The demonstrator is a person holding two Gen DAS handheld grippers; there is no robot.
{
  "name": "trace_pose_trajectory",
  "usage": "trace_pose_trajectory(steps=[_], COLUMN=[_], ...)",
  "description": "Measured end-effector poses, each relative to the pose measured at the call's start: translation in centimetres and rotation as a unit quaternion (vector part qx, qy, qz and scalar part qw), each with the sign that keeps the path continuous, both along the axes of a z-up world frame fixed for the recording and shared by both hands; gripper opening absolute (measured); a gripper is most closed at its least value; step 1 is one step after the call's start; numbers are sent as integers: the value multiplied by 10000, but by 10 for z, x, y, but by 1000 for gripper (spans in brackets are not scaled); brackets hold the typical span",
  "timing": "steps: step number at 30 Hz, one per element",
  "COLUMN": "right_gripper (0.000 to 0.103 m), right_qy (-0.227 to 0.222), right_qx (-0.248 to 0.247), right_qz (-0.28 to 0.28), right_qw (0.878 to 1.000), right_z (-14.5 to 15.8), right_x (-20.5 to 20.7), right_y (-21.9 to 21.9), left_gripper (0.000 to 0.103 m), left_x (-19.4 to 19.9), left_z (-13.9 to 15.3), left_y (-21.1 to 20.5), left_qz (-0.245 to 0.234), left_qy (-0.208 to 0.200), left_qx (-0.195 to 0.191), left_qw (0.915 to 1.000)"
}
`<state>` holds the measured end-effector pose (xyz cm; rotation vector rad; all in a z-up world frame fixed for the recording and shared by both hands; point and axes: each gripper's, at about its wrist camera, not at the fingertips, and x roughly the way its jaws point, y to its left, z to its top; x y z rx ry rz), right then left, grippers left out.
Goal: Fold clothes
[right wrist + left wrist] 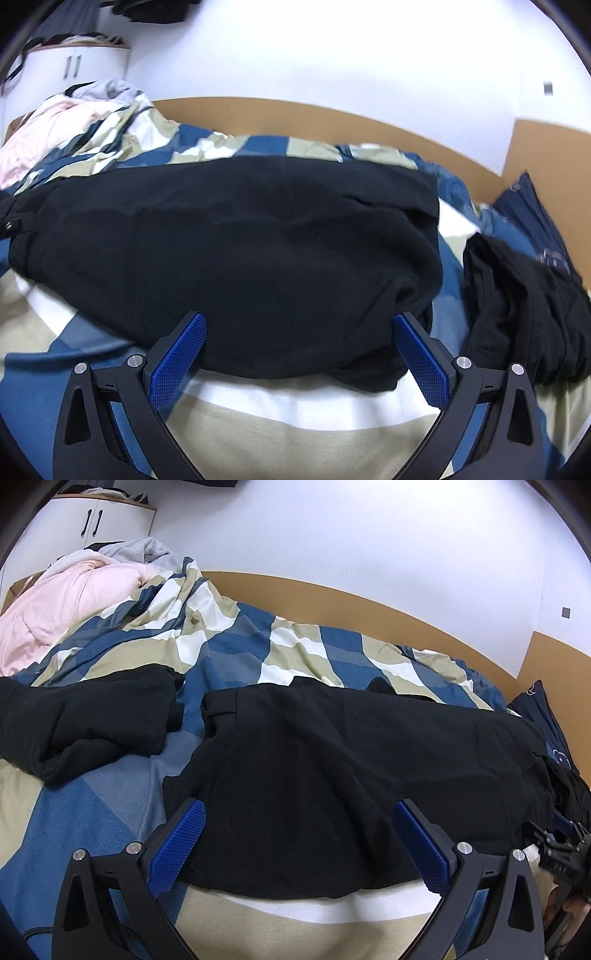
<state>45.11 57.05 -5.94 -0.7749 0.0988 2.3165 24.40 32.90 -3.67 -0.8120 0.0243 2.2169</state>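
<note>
A black garment [332, 760] lies spread flat across the checked bedcover [288, 646], its near hem close to me. My left gripper [299, 808] hovers open over the garment's near left part, blue pads [181, 845] wide apart, nothing between them. In the right wrist view the same black garment [240, 251] fills the middle, and my right gripper [299, 325] stands open over its near right corner. The right gripper's body [561, 849] shows at the left view's right edge, with a hand behind it.
A second black garment [88, 720] lies crumpled at the left, another dark one [517, 310] bunched at the right beside a navy pillow [532, 221]. Pink and grey bedding [66, 602] is piled far left. A wooden bed frame [369, 598], white wall and white cabinet [103, 520] stand behind.
</note>
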Motion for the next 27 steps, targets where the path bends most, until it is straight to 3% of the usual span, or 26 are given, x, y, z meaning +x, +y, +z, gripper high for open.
trace_pose_trajectory(steps=[6,9,13,17,19,22,24,27], right_gripper=[103,103,103,103,103,103,103,102], right_qy=[272,487,508,-100,-682,-1396,-1798,-2162], right_qx=[-808,-648,-188,839,1605,2378,2689,2836], right_qz=[-1145,-1226,-631,132,426,953,1212,1464], right_qw=[9898,9891,9965,9963,9838,9565,9384,9227], right_z=[-7,-2,9,17,13,-5,-16,-26], right_x=[25,35,33,21,11,5,1,-9], right_y=[45,41,21,-14,-33,-55,-64,-61], left_gripper=[102,102,102,102,102,102,102,102], left_x=[-3,-3,-1,10,18,30,40,60], left_z=[-1,1,4,13,19,29,34,36], left_y=[-2,-5,-8,-10,-11,-6,3,19], left_qz=[5,17,31,-54,-171,-479,-703,-1195], left_qy=[-83,-70,12,254,460,775,1118,1823], left_qx=[37,109,225,332,439,317,-22,-683], left_qw=[10000,9999,9997,9991,9978,9953,9912,9736])
